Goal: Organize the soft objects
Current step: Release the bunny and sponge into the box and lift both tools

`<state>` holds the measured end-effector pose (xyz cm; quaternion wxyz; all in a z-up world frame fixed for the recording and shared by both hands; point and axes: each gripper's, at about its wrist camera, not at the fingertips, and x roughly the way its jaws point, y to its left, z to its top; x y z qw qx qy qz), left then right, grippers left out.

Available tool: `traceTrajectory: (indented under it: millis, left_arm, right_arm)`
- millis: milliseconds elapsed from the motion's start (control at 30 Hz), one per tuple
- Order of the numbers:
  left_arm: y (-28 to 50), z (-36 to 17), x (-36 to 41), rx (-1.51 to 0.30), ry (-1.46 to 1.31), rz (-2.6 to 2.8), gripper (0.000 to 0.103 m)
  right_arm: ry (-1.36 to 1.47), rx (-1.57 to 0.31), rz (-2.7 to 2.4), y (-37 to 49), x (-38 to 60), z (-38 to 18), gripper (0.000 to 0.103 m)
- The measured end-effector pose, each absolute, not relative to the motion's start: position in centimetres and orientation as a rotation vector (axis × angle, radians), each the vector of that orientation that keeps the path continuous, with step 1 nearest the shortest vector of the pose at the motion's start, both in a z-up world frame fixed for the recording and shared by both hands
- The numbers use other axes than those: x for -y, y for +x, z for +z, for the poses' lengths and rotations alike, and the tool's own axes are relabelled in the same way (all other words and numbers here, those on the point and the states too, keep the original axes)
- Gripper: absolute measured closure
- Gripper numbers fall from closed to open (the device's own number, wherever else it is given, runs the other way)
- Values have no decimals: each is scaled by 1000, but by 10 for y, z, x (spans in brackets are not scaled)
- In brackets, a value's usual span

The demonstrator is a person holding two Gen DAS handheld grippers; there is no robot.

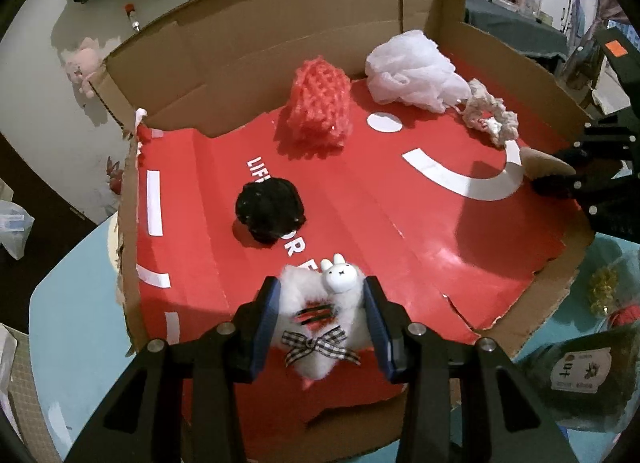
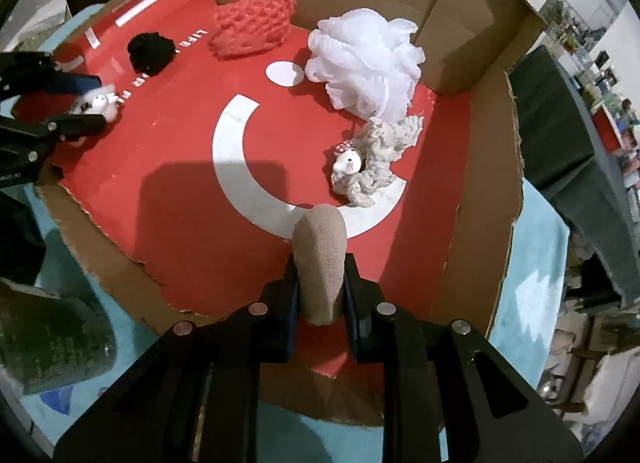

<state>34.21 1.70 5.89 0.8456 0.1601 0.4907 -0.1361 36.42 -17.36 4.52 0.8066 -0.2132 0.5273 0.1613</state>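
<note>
My left gripper [image 1: 320,319] is shut on a white fluffy hair clip [image 1: 320,323] with a rabbit head and a checked bow, held low over the near part of the red-lined cardboard box [image 1: 400,199]. My right gripper [image 2: 320,299] is shut on a beige rolled sock [image 2: 320,259], over the box's white arc. Lying in the box are a black pompom [image 1: 270,209], a red crochet pouch [image 1: 320,103], a white mesh bath puff [image 1: 414,73] and a cream scrunchie [image 2: 372,165] with a small bear head. The left gripper [image 2: 86,103] also shows at the left of the right wrist view.
The box's brown walls [image 2: 492,167] rise at the back and right; its near edge is torn. It lies on a light blue surface [image 1: 76,303]. A dark green bag [image 1: 584,379] sits beside the box at the right of the left wrist view. Pink toys lie on the floor beyond.
</note>
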Motion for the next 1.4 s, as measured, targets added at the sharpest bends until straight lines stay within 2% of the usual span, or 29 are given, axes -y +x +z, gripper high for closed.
traceTrajectory:
  millis: [533, 733, 800, 867, 967, 1133, 1300, 1400]
  left_arm:
    - [348, 49, -14, -1054, 381, -281, 56]
    - [349, 50, -13, -1040, 380, -291, 44]
    - [348, 52, -12, -1031, 380, -290, 41]
    - [346, 57, -12, -1020, 378, -289, 39]
    - [341, 66, -14, -993, 368, -287, 30]
    - [324, 89, -15, -931, 352, -279, 25]
    - [302, 119, -17, -852, 305, -270, 16]
    - [276, 145, -22, -785, 266, -267, 10]
  right_arm:
    - [-446, -1149, 347, 368, 173, 45, 81]
    - [-443, -1150, 348, 370, 173, 47, 75]
    - [-429, -1158, 365, 370, 172, 48, 69]
    - [-426, -1158, 400, 368, 167, 49, 51]
    - [-469, -1120, 369, 362, 162, 54, 47]
    - [-416, -1083, 340, 358, 171, 75, 40]
    - [-359, -1040, 319, 345, 181, 103, 38]
    - [-329, -992, 313, 336, 186, 125, 30]
